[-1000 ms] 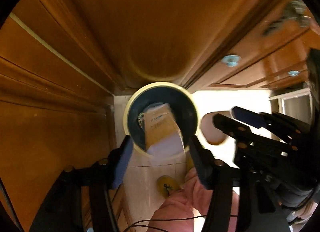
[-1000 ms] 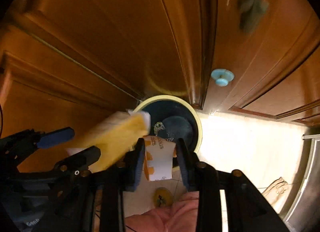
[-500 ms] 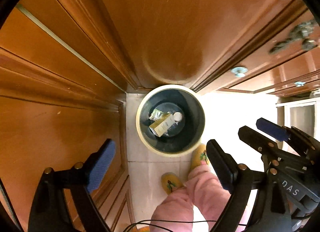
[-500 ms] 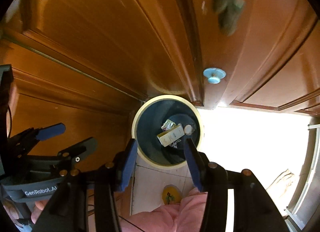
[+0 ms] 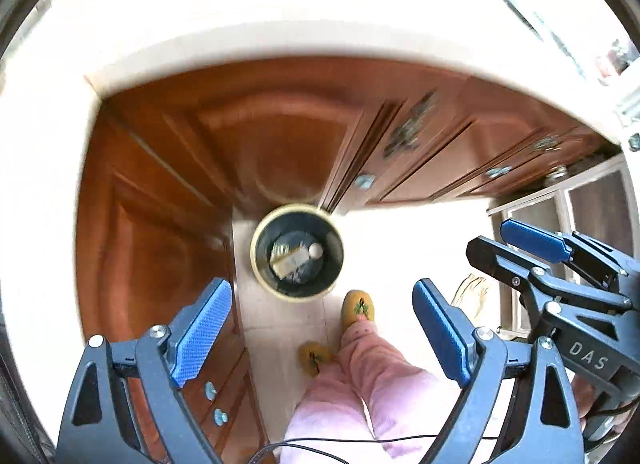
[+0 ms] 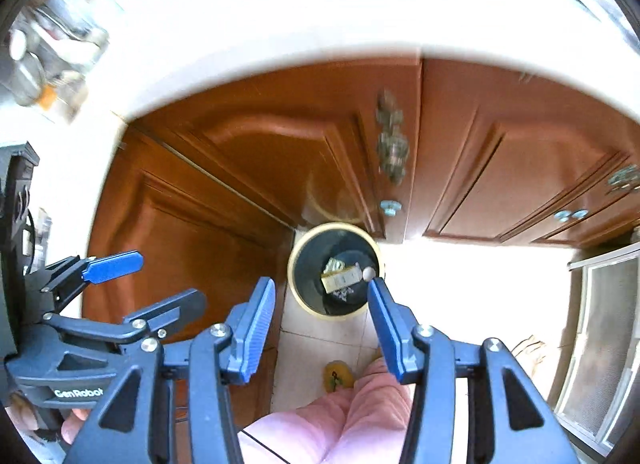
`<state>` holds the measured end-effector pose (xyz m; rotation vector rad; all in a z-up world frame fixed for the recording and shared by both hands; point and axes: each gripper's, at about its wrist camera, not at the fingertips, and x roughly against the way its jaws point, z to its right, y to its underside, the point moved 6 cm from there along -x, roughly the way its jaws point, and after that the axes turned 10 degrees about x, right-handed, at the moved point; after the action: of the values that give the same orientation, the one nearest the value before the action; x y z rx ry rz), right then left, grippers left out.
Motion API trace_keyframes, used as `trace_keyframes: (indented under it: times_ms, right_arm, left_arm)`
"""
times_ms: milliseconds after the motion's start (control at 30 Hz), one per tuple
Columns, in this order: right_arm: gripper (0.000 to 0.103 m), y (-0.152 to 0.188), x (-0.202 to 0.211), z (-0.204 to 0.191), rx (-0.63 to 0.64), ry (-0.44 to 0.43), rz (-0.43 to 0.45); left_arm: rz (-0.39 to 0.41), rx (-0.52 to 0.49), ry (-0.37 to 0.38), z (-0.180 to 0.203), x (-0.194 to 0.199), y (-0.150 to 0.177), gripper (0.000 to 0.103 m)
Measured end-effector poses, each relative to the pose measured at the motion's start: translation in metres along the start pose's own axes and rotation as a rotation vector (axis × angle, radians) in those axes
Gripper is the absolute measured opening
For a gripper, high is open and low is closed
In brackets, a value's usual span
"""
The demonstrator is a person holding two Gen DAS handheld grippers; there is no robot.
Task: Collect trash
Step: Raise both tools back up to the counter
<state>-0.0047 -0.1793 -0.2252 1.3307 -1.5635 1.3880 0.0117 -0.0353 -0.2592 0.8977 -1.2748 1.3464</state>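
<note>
Trash now lies below both tools: the left gripper gapes empty and the right gripper too, its jaws parted (nothing between either pair). Further down, the bin on the floor holds a yellow carton, likely light and crushable, best pinched across its flat sides.

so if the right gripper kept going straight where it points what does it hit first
Probably the trash bin on the floor: it sits between the right gripper jaws in that view, and nothing shows in between. Depth is unclear, so it could land on the rim.
</note>
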Motion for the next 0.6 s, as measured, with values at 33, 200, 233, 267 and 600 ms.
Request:
trace_keyframes:
  times_ms: [33,200,233,267,600]
  right_arm:
    - [0.049,-0.001,0.01,-0.001,0.003,0.001,0.013]
    - [0.049,-0.022,0.082,-0.027,0.048,0.008,0.13]
    - [0.049,-0.025,0.093,-0.032,0.058,0.009,0.153]
    - [0.049,-0.03,0.103,-0.038,0.071,0.01,0.185]
    - [0.05,-0.069,0.136,-0.066,0.15,0.016,0.285]
  left_arm:
    - [0.027,-0.017,0.006,0.003,0.017,-0.002,0.091]
    - [0.19,-0.083,0.012,0.01,0.097,-0.012,0.091]
    - [0.215,-0.09,0.013,0.009,0.111,-0.013,0.091]
    - [0.239,-0.096,0.015,0.009,0.125,-0.016,0.091]
    - [0.382,-0.07,0.045,0.004,0.195,-0.036,0.091]
